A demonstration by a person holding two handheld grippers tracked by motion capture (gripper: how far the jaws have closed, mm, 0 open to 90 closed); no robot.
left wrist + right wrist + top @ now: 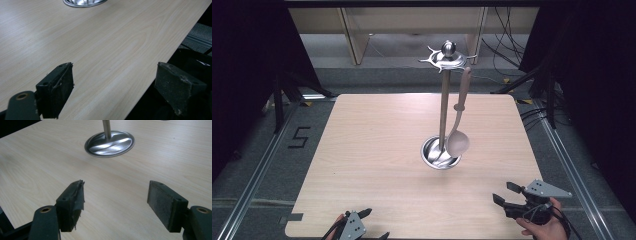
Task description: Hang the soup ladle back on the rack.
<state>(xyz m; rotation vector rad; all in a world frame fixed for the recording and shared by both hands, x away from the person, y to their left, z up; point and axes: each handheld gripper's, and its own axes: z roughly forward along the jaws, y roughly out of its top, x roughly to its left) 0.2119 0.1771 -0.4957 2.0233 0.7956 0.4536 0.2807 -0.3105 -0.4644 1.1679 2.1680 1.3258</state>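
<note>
A shiny metal utensil stand (443, 110) rises from a round dish base (430, 153) right of the table's middle. At its top is a crown of hooks (446, 57). A grey ladle (458, 141) hangs from one hook, its bowl just above the base. My left gripper (375, 223) is at the table's front edge, open and empty, and its own view (115, 68) shows bare wood between the pads. My right gripper (504, 192) hovers over the front right of the table, open and empty, aimed toward the stand's base (110, 143) in its own view (116, 183).
The light wooden table (377, 150) has bare surface around the stand. Its front edge lies under the left gripper's jaws (140, 100). Beyond the table are wooden frame legs (354, 40), floor cables (507, 50) and dark curtains at both sides.
</note>
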